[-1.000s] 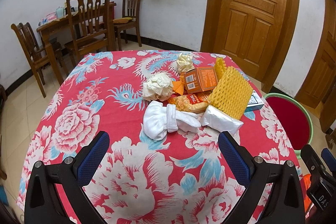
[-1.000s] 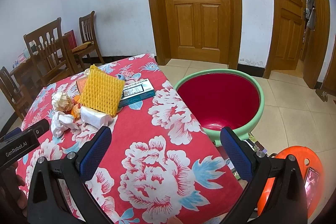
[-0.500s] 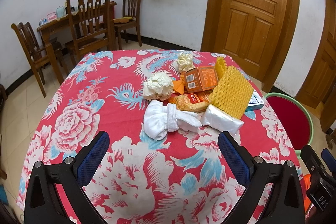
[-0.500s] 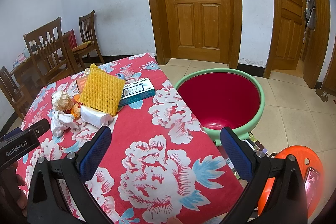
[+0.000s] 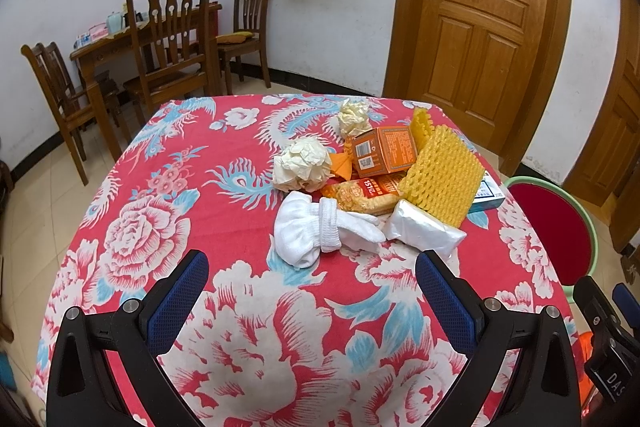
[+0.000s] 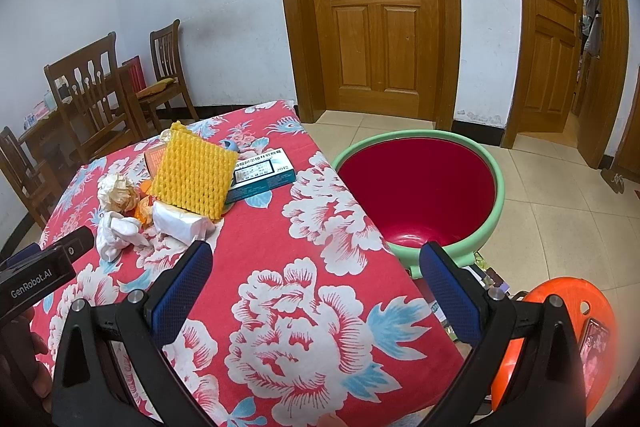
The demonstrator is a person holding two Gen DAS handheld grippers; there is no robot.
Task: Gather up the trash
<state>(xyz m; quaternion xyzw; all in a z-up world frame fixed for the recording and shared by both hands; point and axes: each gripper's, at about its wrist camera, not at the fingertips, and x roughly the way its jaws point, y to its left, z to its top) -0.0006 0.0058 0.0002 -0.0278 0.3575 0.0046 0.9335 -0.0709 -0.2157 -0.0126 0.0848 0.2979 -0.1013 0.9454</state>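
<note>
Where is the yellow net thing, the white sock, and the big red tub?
Yellow foam net (image 5: 442, 177), left wrist view, middle of its mesh face.
White sock (image 5: 308, 233), left wrist view, near its ribbed cuff.
Red tub (image 6: 494, 163), right wrist view, green rim on the far right side.

Trash heap on the floral-clothed worktop (image 5: 168, 227): white knit sock (image 5: 320, 233) nearest, yellow foam net sleeve (image 5: 440, 179) behind-right, round red basin (image 6: 420, 187) beyond the worktop's right edge.

Crumpled paper ball (image 5: 303, 165) on matt floral cloth (image 5: 168, 211).
</note>
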